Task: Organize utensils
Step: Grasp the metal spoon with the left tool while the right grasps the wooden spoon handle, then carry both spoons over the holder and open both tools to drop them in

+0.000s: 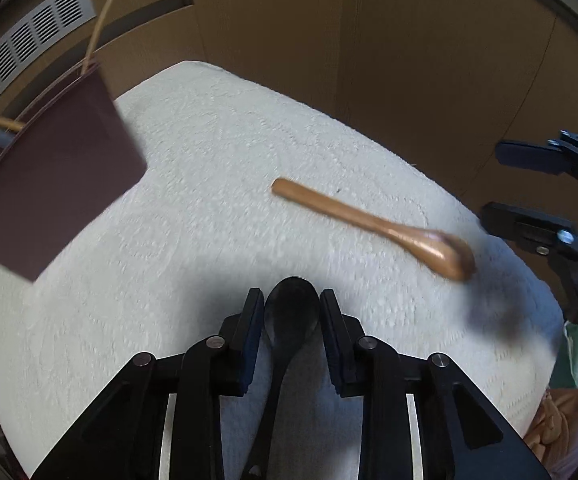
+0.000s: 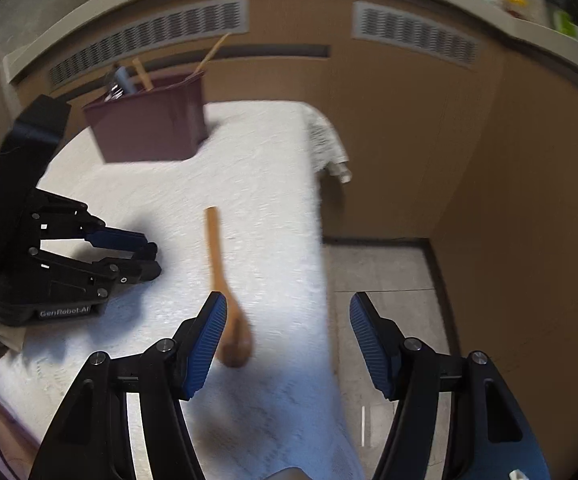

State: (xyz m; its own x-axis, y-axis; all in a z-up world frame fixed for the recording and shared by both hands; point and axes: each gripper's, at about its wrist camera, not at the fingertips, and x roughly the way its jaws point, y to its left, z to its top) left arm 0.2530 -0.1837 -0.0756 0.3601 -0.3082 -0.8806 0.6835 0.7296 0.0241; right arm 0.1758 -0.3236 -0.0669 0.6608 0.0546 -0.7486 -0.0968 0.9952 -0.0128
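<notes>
The left gripper [image 1: 292,300] was seen with its jaws drawn narrow around a black spoon [image 1: 289,320]. The bowl of that spoon stood between the two pads, pointing forward, and its handle ran back between the fingers toward the camera. Whether the pads actually pressed on the bowl could not be told; at most a very thin gap was visible on either side. The spoon was seen just over a white cloth [image 1: 217,200], and whether it rested on that cloth could not be made out.

The right gripper [image 2: 287,312] was held with its jaws well apart, and nothing was gripped. A wooden spoon [image 2: 225,300] lay on the cloth just beside its left pad, with the bowl nearest the camera and partly hidden by that pad, and the handle pointing away. The right pad was seen out past the cloth's edge, over the floor [image 2: 385,272].

From the left wrist view the wooden spoon was found ahead and to the right of the black one, well clear of it, its bowl toward the right gripper at the frame's edge.

A maroon bin [image 2: 149,128] stood on the far left part of the cloth. Thin wooden sticks [image 2: 213,54] and other blurred utensils were seen standing up out of it. Brown panelled walls with vent grilles [image 2: 149,40] were seen behind.
</notes>
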